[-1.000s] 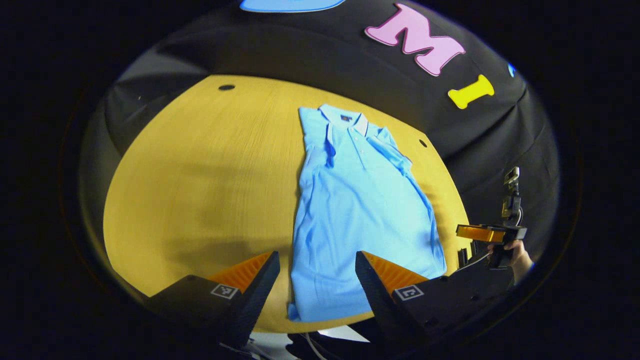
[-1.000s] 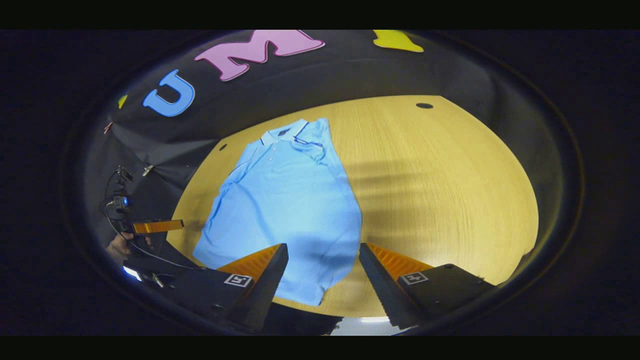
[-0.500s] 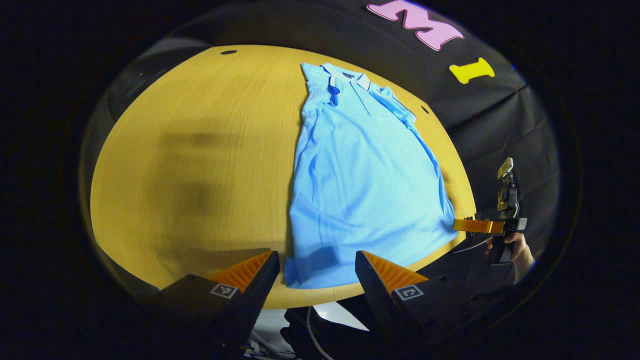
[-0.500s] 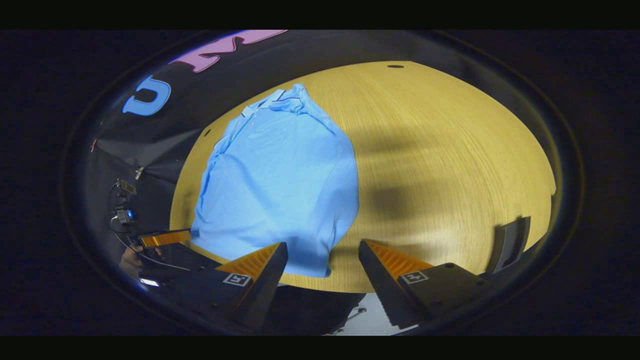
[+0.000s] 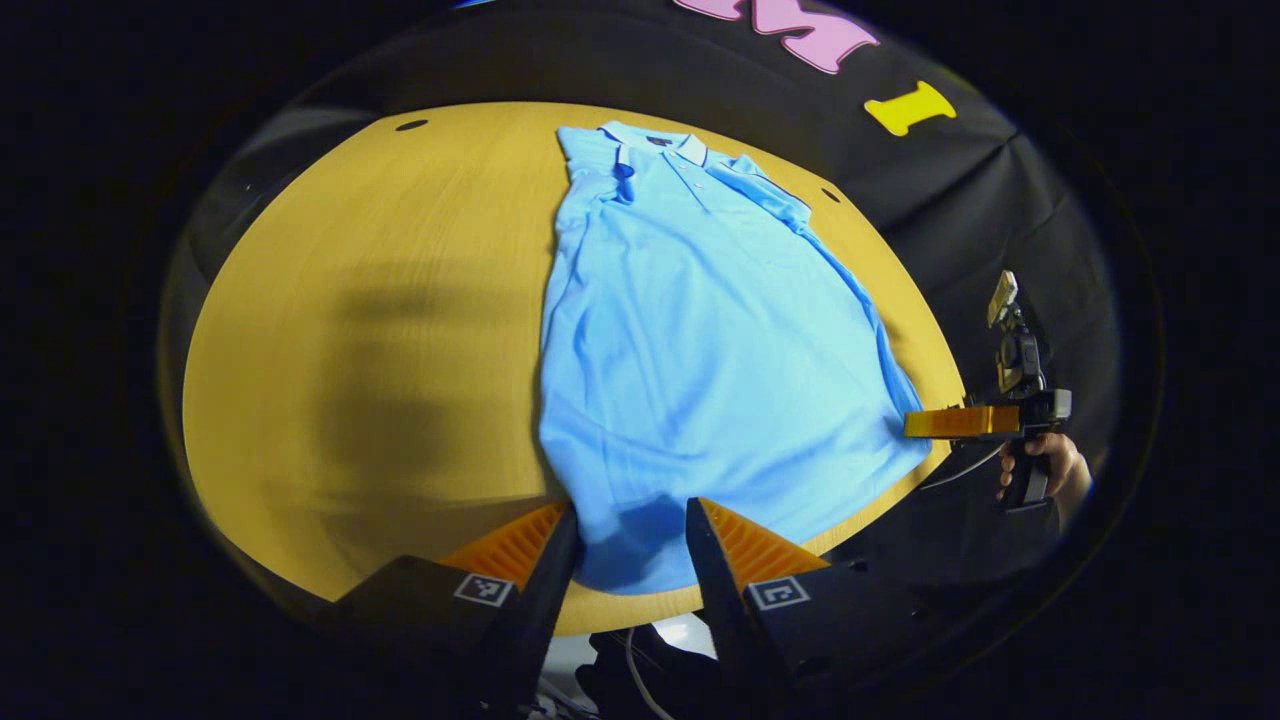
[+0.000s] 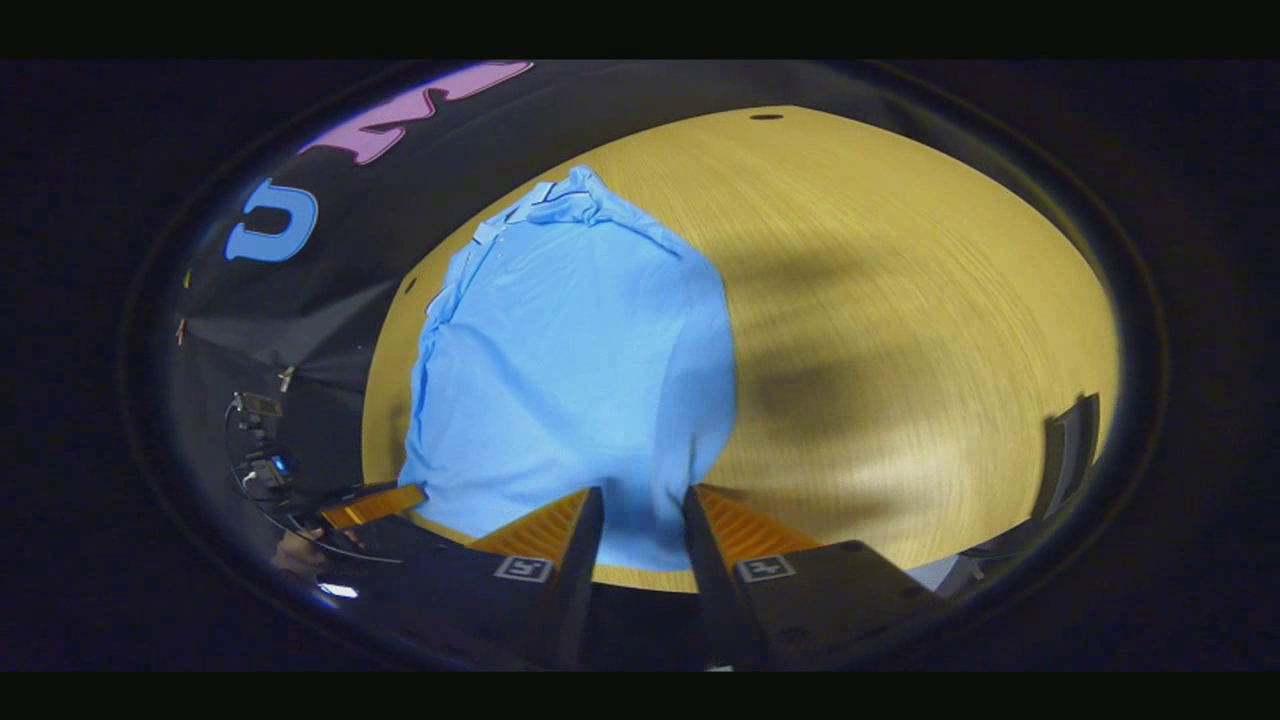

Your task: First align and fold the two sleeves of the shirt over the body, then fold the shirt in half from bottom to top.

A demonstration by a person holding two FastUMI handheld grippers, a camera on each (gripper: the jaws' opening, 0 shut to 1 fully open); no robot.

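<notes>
The light-blue polo shirt (image 5: 700,350) lies flat on the round wooden table (image 5: 380,330), collar toward the booth wall, hem at the near table edge, both sleeves folded in over the body. The bottom-to-top fold looks not yet begun.

The left gripper (image 5: 625,535) sits at one bottom corner of the hem, its fingers drawn to a narrow gap with cloth between them; whether both press on the fabric I cannot tell. The right gripper (image 6: 637,520) is at the other hem corner, likewise narrowed around the cloth, contact unclear.

Risks, as I judge them:
- A finger may catch only the top layer, so the hem splits on lifting.
- Uneven lifting would skew the fold.
- A fast drag toward the collar could pull a sleeve loose.
</notes>
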